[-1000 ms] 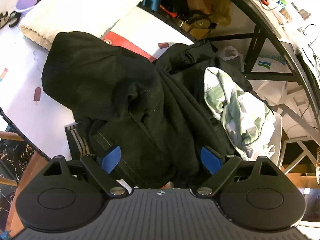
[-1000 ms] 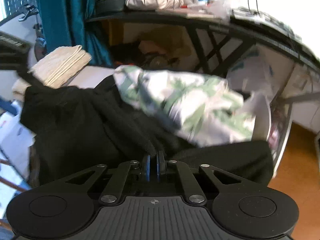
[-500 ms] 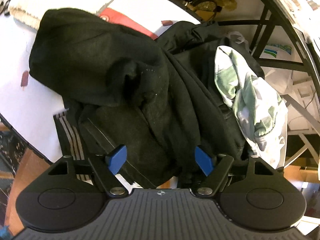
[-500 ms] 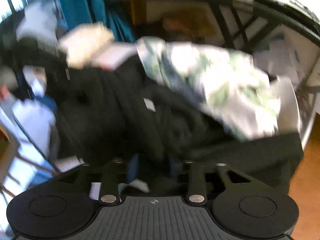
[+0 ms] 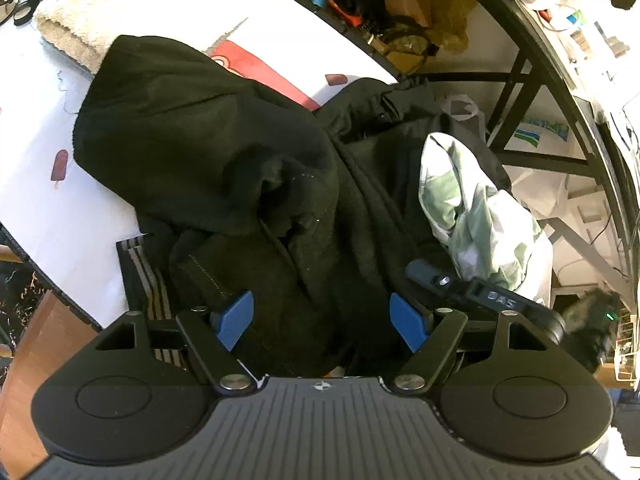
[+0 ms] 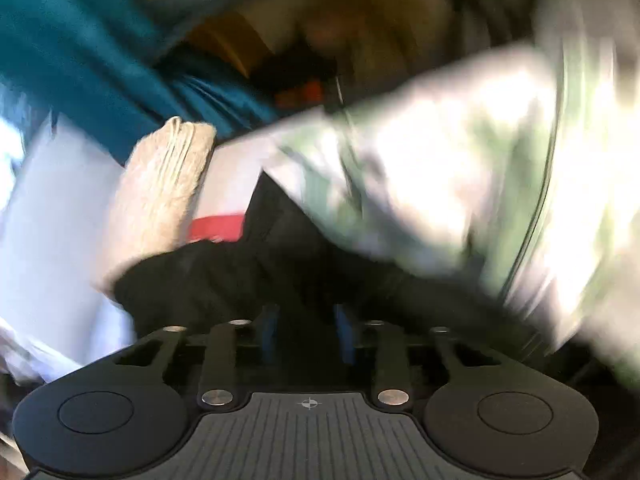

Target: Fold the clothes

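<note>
— Where is the clothing lying?
— A black garment (image 5: 208, 152) is sprawling over the table's (image 5: 60, 208) near edge, a green-white one (image 5: 476, 216) lying beside it.
— The grippers?
— Left gripper (image 5: 322, 322) is gaping, holding nothing; right gripper (image 6: 307, 334) is blurred, jaws slightly parted around black cloth.

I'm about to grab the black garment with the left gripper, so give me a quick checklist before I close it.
1. Left gripper open: ok, blue pads spread wide.
2. Black garment between the pads: ok, dark fabric fills the gap.
3. Only one layer in the gap: cannot tell, the folds are bunched.
4. Right gripper state: cannot tell, its view is motion-blurred.
5. Green-and-white garment clear of the left pads: ok, it lies to the right on the pile.
</note>
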### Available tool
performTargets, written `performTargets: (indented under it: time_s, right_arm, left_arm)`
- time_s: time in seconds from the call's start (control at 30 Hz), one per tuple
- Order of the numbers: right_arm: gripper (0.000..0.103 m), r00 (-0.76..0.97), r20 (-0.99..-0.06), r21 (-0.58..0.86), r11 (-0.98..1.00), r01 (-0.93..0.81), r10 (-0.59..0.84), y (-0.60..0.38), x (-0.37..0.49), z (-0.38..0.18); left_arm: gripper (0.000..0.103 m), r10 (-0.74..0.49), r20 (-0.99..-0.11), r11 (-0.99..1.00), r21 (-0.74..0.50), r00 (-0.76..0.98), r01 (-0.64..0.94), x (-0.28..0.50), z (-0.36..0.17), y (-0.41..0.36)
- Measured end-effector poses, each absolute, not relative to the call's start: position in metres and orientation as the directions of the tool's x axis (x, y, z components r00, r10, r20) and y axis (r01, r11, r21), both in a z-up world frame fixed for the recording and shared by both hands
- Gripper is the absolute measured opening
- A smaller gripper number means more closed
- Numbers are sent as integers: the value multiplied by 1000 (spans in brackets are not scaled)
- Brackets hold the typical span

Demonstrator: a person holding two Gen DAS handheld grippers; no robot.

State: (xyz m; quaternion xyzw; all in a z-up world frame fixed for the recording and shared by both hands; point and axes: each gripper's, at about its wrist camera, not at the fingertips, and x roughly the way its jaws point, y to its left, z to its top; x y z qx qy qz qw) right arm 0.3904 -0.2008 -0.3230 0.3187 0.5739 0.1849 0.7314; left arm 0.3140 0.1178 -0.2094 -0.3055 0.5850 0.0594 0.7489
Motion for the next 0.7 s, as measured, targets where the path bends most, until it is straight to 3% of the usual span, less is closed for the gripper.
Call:
performTargets:
  time_s: [0.17,0.3,0.4,0.43,0.5,0.63,0.67,0.7]
  right_arm:
    - [3,273,-581,809,505,300,767,-228,377,-336]
    - [3,250,-509,851,438,289,824,-226,363,-320]
    - [3,232,-509,856,459,240,829,-220,358,-307]
    - [3,225,-525,849,486,209,821,-218,357,-302]
    - [3,216,-543,839,514,178,811,-219,353,-295]
    - [3,199,-558,830,537,152,806,-216,351,-293]
    - [3,194,-563,827,544,145,804,-214,352,-293]
    - [3,188,-565,825,548,139,803,-213,351,-293]
  left_arm:
    - [77,-297,-905,805,-409,305,-430,320,-212,106]
    - [77,-335,-893,777,-442,300,-449,330,-222,99]
    - [76,-351,-881,725,-470,317,-503,335,-234,102]
    - [73,-347,-882,711,-469,320,-523,336,-238,105]
    - [57,-344,-883,687,-469,320,-556,338,-248,111]
    - [56,-342,-885,677,-466,317,-570,346,-259,115]
    - [50,-322,-894,696,-447,313,-562,348,-259,114]
    - [38,-303,-901,713,-430,310,-553,351,-260,114]
